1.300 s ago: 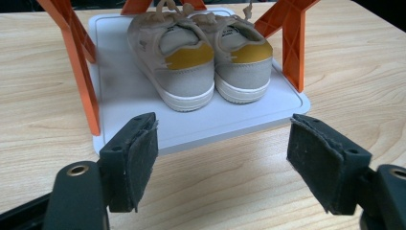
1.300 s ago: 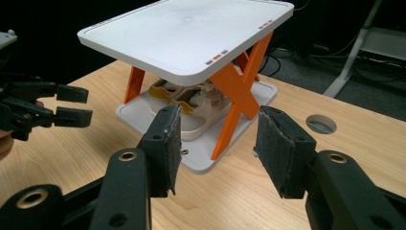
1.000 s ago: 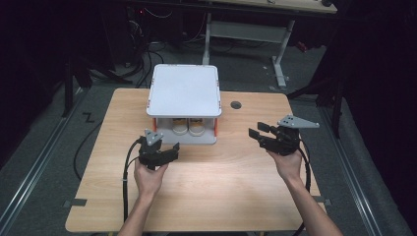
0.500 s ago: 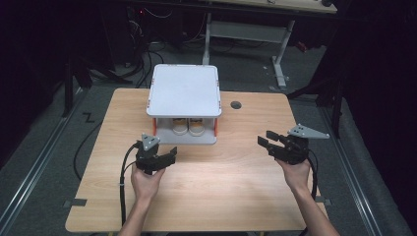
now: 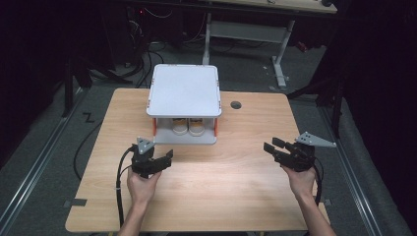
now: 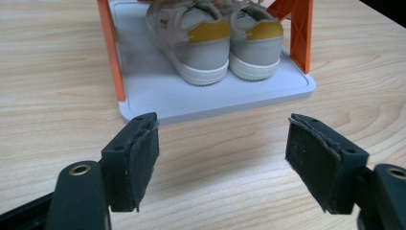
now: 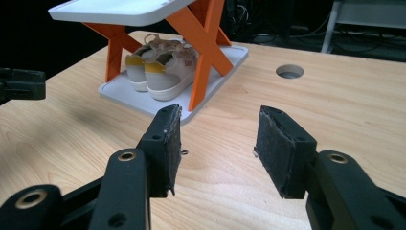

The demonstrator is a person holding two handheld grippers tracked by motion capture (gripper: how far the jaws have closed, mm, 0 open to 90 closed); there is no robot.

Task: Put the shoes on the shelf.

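Note:
A small rack with a white top shelf (image 5: 184, 91) and orange legs stands at the back middle of the wooden table (image 5: 221, 191). A pair of grey sneakers (image 5: 188, 127) with yellow heel tabs sits on its lower shelf, heels toward me. My left gripper (image 5: 152, 154) hovers just in front of the rack's left corner. In the left gripper view it (image 6: 222, 129) is open, empty, and faces the sneakers (image 6: 215, 38). My right gripper (image 5: 273, 146) is off to the right, pointing left. It (image 7: 219, 117) is open and empty, aimed at the rack's lower shelf (image 7: 230, 60) and the sneakers (image 7: 163, 67).
A round cable hole (image 5: 236, 104) lies in the table right of the rack. Black cables trail from both grippers over the near edge. Beyond the table are dark floor, loose cables and a white desk frame (image 5: 246, 29).
My right gripper has moved right, toward me, and lower over the table. The left gripper has stayed almost in place. Both stay open.

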